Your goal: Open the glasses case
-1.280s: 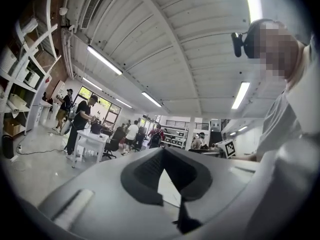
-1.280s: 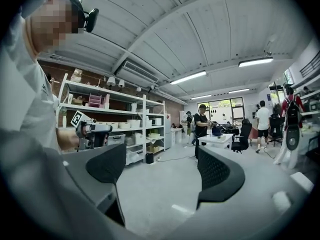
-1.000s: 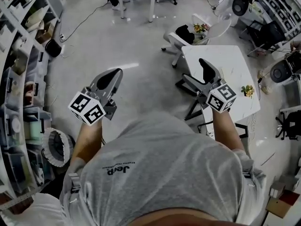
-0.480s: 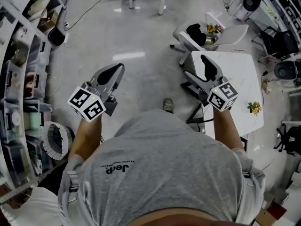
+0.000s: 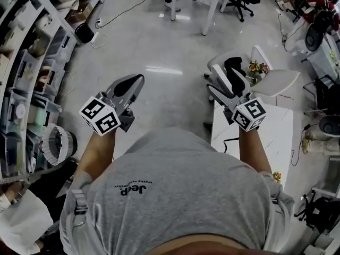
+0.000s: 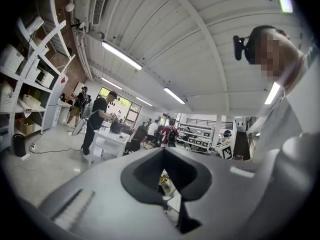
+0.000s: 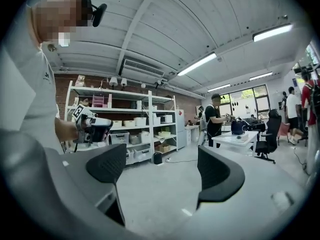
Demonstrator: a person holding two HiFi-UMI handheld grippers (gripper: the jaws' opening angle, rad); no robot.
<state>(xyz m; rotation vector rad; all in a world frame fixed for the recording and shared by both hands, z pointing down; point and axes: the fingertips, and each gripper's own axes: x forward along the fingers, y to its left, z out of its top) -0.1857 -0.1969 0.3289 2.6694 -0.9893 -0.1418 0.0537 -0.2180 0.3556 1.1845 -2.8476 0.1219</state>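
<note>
Grey floor [image 5: 159, 47] fills most of the head view. The person is standing with both grippers raised at chest height, pointing toward 12 o'clock. The task is not under way.

Fingers:
- The left gripper [image 5: 133, 79] has its fingers drawn together on nothing. Its own view shows the pads meeting, with only a small diamond-shaped gap and the room visible through it.
- The right gripper [image 5: 220, 78] has its fingers spread wide, with bare floor between them in its own view.

Glasses case: not found in any view. A white surface [image 5: 265, 137] lies at 3 o'clock, and the right gripper hangs over its near corner. A white chair [image 5: 281, 81] and small flowers [image 5: 257, 67] sit at 1 o'clock. Shelving [image 5: 32, 62] with bins runs along 9 o'clock.

Judgement: this looks like a carrying pose, with both tools held high and clear of everything, which suits moving about rather than working. The spread right fingers would be ready to take a case once one is found, and the closed left fingers could brace it.

Writing: "Jeep" is printed on the grey T-shirt [image 5: 175, 190], and the smaller line beside it is too fine to read. The marker cubes carry black-and-white squares and no letters. The bin labels are unreadable.
</note>
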